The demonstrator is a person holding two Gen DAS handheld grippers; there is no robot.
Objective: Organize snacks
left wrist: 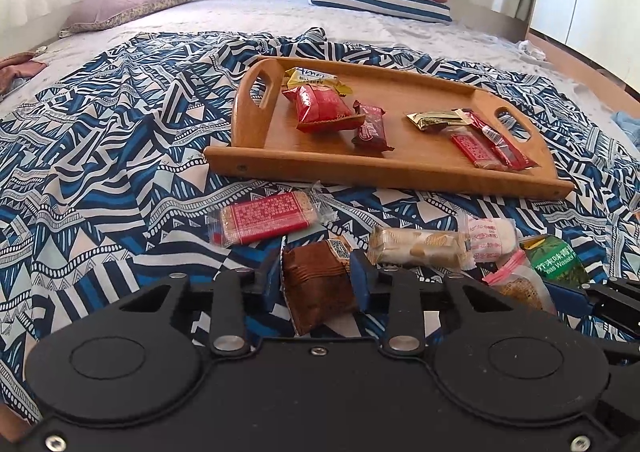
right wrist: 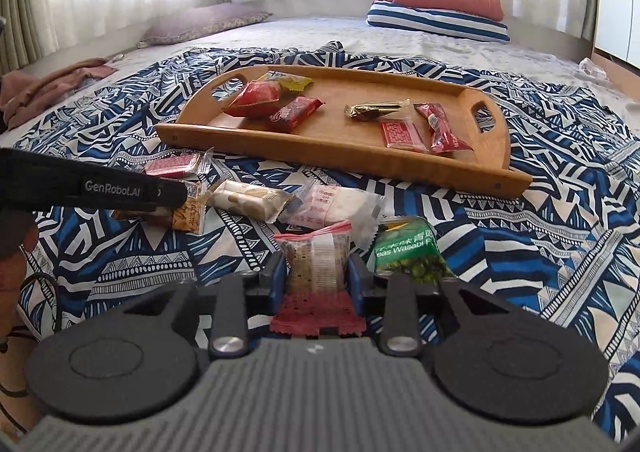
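The left gripper [left wrist: 316,278] pinched a brown cake packet [left wrist: 316,284] between its blue pads, and the right gripper [right wrist: 318,272] pinched a clear packet with pink sealed ends [right wrist: 316,268], both packets low over the patterned blue cloth [left wrist: 100,172]. Just beyond the claws lay loose snacks: a red-label wafer [left wrist: 262,222], a pale nougat bar [left wrist: 416,248] and a green wasabi pea bag [right wrist: 408,250]. Farther ahead sat the wooden tray [left wrist: 384,174] with snacks already inside, so each packet probably needed lifting clear of neighbours and over the near rim.
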